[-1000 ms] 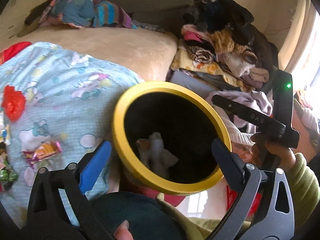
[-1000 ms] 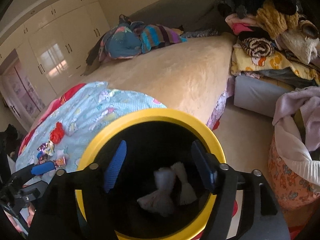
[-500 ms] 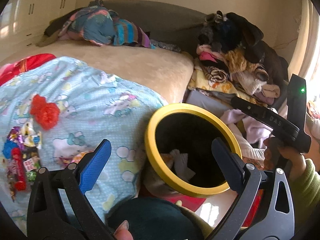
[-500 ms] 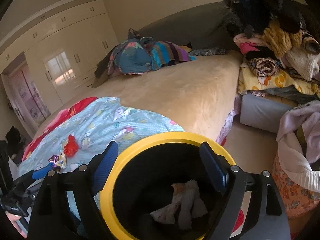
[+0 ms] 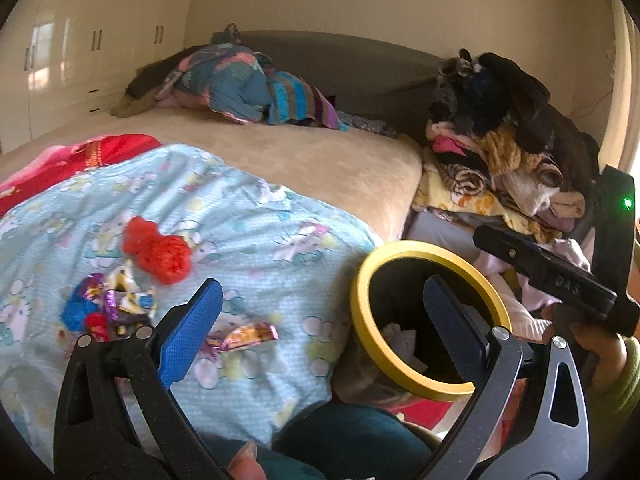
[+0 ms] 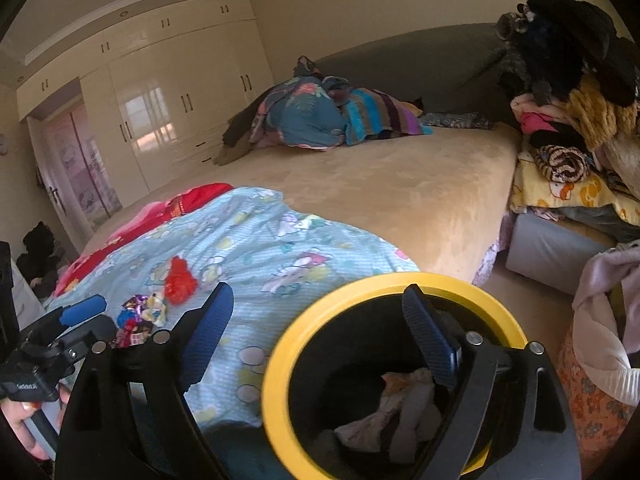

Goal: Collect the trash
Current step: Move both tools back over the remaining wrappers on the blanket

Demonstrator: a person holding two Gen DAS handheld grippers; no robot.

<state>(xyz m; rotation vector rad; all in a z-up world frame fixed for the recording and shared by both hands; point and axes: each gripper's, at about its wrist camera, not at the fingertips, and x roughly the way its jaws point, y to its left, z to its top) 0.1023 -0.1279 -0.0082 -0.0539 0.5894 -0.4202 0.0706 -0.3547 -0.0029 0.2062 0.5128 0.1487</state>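
Yellow-rimmed bin (image 6: 394, 280) now sits lower-right in both views vs a sec ago, w/ white tissue (image 6: 400, 408) already at its bottom, so both tools have swung off it toward the wrappers (image 5: 108, 308) on the blue sheet (image 5: 248, 216). Right gripper (image 6: 320, 332) empty, jaws opening; left gripper (image 5: 320, 320) spread, nothing in it. Bin touches the bed edge; sheet around the trash lies free.
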